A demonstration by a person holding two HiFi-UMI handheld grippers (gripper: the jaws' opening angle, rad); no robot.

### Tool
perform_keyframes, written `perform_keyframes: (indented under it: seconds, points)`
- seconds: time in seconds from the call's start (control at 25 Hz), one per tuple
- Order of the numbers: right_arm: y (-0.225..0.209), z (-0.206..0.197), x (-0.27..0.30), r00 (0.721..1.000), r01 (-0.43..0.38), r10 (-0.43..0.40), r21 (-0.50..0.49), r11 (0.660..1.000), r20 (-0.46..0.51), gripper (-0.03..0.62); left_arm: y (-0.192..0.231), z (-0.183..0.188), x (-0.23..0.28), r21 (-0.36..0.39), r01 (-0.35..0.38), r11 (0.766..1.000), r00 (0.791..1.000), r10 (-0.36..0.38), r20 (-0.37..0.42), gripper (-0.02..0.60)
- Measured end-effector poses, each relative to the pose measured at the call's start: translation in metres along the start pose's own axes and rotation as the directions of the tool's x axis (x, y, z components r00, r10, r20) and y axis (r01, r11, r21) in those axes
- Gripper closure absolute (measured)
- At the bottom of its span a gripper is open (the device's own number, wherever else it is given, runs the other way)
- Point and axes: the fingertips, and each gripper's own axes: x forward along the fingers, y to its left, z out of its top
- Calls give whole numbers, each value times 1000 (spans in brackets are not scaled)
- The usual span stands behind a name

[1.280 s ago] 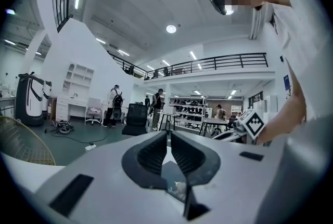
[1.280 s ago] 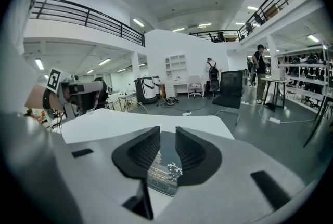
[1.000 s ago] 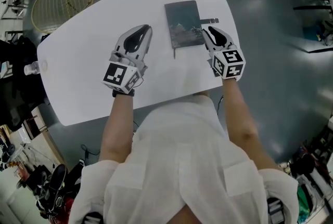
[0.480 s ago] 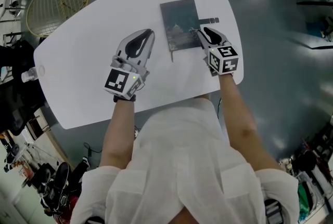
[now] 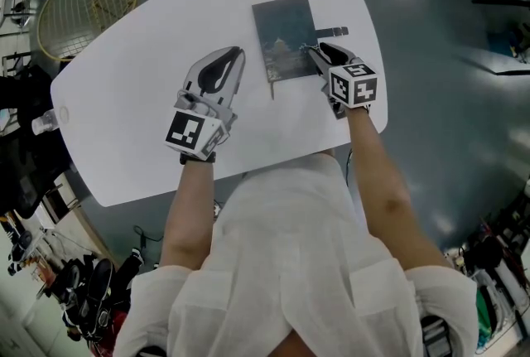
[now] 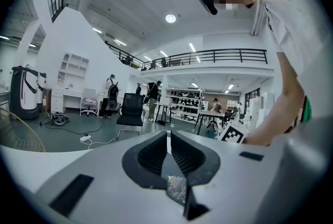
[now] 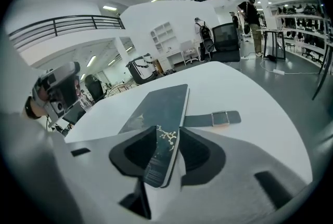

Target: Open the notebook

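Observation:
A dark closed notebook (image 5: 284,36) (image 7: 156,108) lies on the white table (image 5: 132,74), and its grey strap with a clasp (image 5: 334,32) (image 7: 219,118) sticks out to the right. My right gripper (image 5: 312,50) (image 7: 170,130) points down at the notebook's near right corner. That corner sits between its jaws, which are opening, and a gap shows beside the left pad. My left gripper (image 5: 235,51) (image 6: 169,135) hovers left of the notebook with its jaws together and nothing held.
A round wire basket (image 5: 83,3) stands on the floor past the table's far left edge. A clear bottle (image 5: 48,122) pokes in at the table's left edge. Chairs, desks and people stand far off in the hall.
My right gripper has come down and rolled, closing in on the notebook's near right corner. The left gripper has sunk a little. The notebook still lies flat.

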Motion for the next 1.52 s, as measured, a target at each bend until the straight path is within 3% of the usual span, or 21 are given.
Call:
perform_keyframes:
  seconds: [0.28,0.72,1.16,1.52]
  points:
    - [1,1,1,999,6,-6,-15,1000,-31,457,6,1,-2,1,-11,1000,1000,11,4,560]
    - [15,20,-14,999,47,-46,-53,997,20,464,14,13,-18,5,-27,1000,999,26,35,560]
    - [56,53,-37,993,72,-53,-177,982,110,473,28,26,-44,-6,-63,998,995,64,75,560]
    - [97,76,-44,986,48,-8,-241,969,164,500,43,34,-72,-25,-109,994,988,112,107,560]
